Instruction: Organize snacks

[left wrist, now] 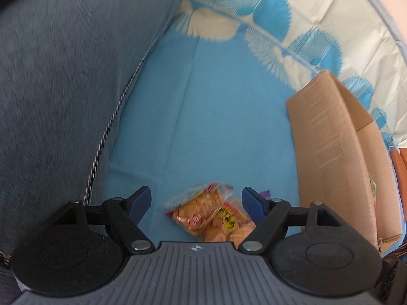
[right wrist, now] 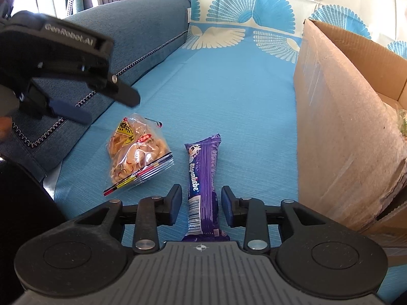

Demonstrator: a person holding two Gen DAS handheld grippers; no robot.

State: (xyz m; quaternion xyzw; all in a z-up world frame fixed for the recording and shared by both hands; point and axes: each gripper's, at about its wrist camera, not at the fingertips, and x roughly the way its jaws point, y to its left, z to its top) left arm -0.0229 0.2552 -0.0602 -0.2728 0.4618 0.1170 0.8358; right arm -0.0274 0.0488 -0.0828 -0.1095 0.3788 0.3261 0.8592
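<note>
A clear bag of golden crackers (right wrist: 134,152) lies on the blue cloth (right wrist: 229,89), and a purple Alpenliebe candy stick (right wrist: 202,178) lies just to its right. My right gripper (right wrist: 201,195) is open and straddles the stick's near half, with a thin gap at each pad. My left gripper (right wrist: 113,109) hangs above and to the left of the cracker bag. In the left wrist view that gripper (left wrist: 196,198) is open wide, with the cracker bag (left wrist: 213,213) below and between its fingers, untouched. A purple tip of the candy stick (left wrist: 265,193) peeks past the right finger.
An open cardboard box (right wrist: 343,127) stands on the right, close to the stick, with something greenish inside; it also shows as the box (left wrist: 328,139) in the left wrist view. A blue-grey cushion (right wrist: 142,25) with beaded trim borders the cloth on the left.
</note>
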